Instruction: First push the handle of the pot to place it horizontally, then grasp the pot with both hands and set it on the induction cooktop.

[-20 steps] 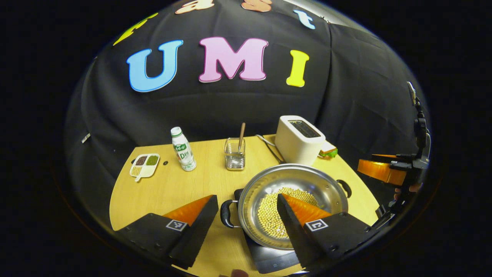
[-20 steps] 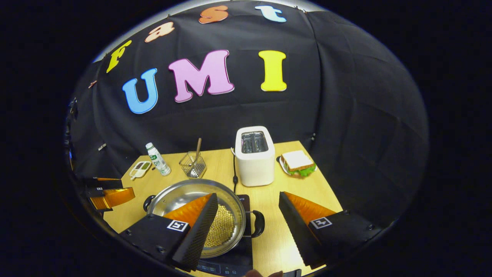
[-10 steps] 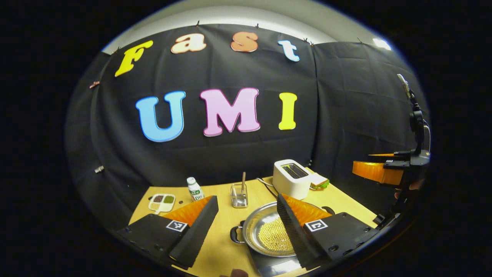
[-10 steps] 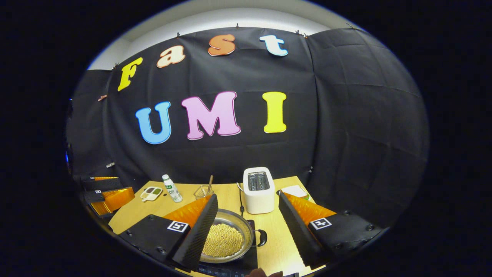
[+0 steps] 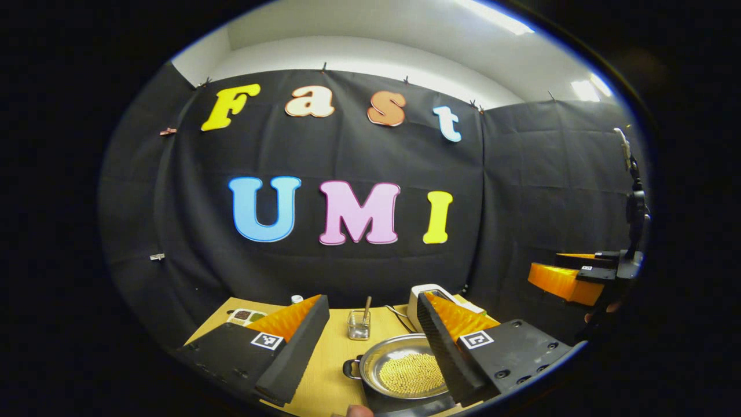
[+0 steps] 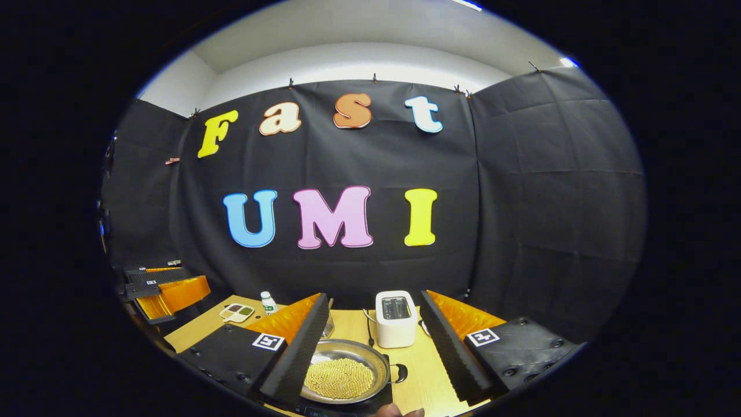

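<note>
- While you hold both grippers high above the table (image 6: 417,379), the pot (image 6: 343,379) of yellow beans sits on the dark induction cooktop (image 6: 370,405), its side handle (image 6: 399,373) lying level.
- Your left gripper (image 5: 373,347) has its jaws wide with nothing between them; your right gripper (image 6: 373,350) is the same.
- Behind the pot stand a white toaster (image 6: 396,318), a glass (image 5: 359,325) with a stick in it, a small bottle (image 6: 268,302) and a divided dish (image 6: 236,313).
- What looks like a sandwich lies beside the toaster, mostly hidden by a finger.
- Nothing stands between your jaws and the pot.
- Compared with a second ago, you have pulled both grippers up and back, so the pot appears much smaller.
</note>
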Motion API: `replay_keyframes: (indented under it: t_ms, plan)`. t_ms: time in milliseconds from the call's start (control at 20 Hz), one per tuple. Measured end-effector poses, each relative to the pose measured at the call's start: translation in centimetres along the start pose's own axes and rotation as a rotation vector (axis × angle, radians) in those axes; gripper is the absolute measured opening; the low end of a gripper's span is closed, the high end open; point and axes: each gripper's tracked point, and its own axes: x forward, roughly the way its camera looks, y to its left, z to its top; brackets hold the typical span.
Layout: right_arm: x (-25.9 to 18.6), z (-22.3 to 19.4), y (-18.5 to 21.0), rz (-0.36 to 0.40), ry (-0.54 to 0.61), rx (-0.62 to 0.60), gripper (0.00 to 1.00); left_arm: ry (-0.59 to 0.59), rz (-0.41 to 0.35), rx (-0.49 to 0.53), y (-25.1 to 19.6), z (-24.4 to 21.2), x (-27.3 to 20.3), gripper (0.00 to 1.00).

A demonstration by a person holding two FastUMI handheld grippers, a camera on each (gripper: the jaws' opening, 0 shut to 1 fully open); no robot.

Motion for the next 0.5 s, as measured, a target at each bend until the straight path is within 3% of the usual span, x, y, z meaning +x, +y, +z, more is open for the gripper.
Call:
replay_keyframes:
  t_ms: [200,500]
  plan:
    - [-1.3,0.8,1.5,0.004,-0.021,-0.015,0.98,-0.057,0.075,0.042,2.7,2.0,-1.9,0.95]
    - [-2.4,1.9,1.8,-0.018,-0.047,0.007,0.98,-0.064,0.101,0.027,3.9,2.3,-3.9,0.95]
